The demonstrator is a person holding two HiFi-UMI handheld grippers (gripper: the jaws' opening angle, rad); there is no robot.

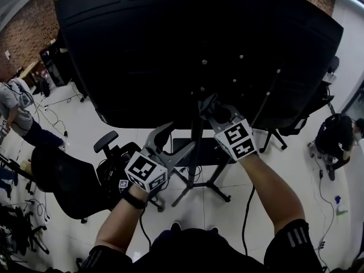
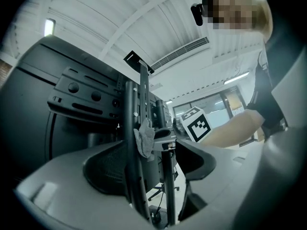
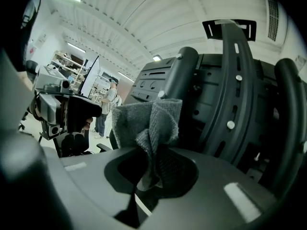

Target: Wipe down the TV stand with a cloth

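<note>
Your left hand-held gripper (image 1: 175, 138) stood open and empty beside the upright of the TV stand (image 1: 195, 149). Your right hand-held gripper (image 3: 152, 174) pinched the grey cloth (image 3: 148, 123), held up close to the mount rails (image 3: 235, 80) behind the TV (image 1: 170, 38). Wiping seemed partway: lower post and base likely remained. No container showed.
</note>
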